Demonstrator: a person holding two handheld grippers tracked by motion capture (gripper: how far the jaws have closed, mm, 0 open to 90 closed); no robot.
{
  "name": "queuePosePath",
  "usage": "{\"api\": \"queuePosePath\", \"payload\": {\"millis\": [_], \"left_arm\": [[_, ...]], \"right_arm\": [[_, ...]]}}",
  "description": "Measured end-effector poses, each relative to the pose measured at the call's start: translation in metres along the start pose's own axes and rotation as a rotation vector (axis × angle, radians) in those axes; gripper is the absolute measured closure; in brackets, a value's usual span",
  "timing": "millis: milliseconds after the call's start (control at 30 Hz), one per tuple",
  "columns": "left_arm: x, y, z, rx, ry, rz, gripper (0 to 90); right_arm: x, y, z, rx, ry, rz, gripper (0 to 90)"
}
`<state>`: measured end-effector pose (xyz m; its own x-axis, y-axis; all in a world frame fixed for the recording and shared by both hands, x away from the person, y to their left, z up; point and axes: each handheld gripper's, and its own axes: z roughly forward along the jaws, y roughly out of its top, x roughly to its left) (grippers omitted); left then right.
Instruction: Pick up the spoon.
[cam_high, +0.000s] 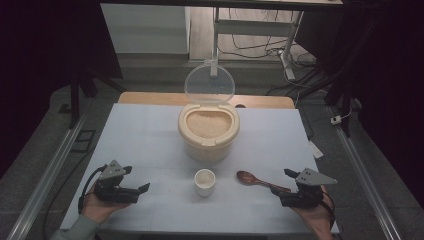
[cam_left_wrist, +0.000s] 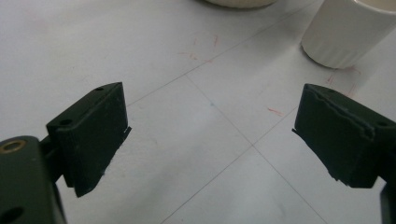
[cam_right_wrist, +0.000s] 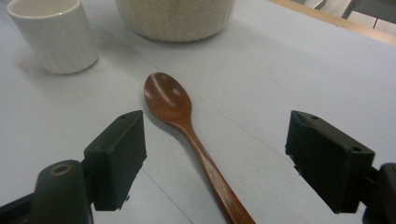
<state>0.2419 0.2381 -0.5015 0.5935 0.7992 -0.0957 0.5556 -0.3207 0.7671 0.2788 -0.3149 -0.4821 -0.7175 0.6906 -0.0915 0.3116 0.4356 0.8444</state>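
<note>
Spoon (cam_right_wrist: 180, 116) lies near the bench's (cam_high: 150, 135) front edge, handle towards my right claw (cam_right_wrist: 215, 154), whose jaws stand apart astride it for pickup; left claw (cam_left_wrist: 210, 140) waits apart, empty.

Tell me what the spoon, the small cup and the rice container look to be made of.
Spoon: wood, probably lacquered; reddish brown with a soft sheen on the bowl.
Small cup: likely glazed ceramic; thick white wall, faint vertical ribs, mild gloss.
Rice container: probably plastic; matte cream body, and its raised lid is see-through.
</note>
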Motion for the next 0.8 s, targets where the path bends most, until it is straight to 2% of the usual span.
{"api": "queuePosePath", "payload": {"millis": [500,667,800], "left_arm": [[-0.002,0.001,0.003,0.004,-0.008,0.013,10.3],[-0.002,0.002,0.004,0.01,-0.012,0.014,10.5],[-0.002,0.003,0.005,0.013,-0.015,0.016,10.6]], "right_arm": [[0.0,-0.002,0.0,0.01,-0.013,0.002,22.3],[0.002,0.003,-0.003,0.039,-0.017,-0.007,23.4],[0.001,0.013,-0.005,0.078,0.004,-0.017,24.1]]}}
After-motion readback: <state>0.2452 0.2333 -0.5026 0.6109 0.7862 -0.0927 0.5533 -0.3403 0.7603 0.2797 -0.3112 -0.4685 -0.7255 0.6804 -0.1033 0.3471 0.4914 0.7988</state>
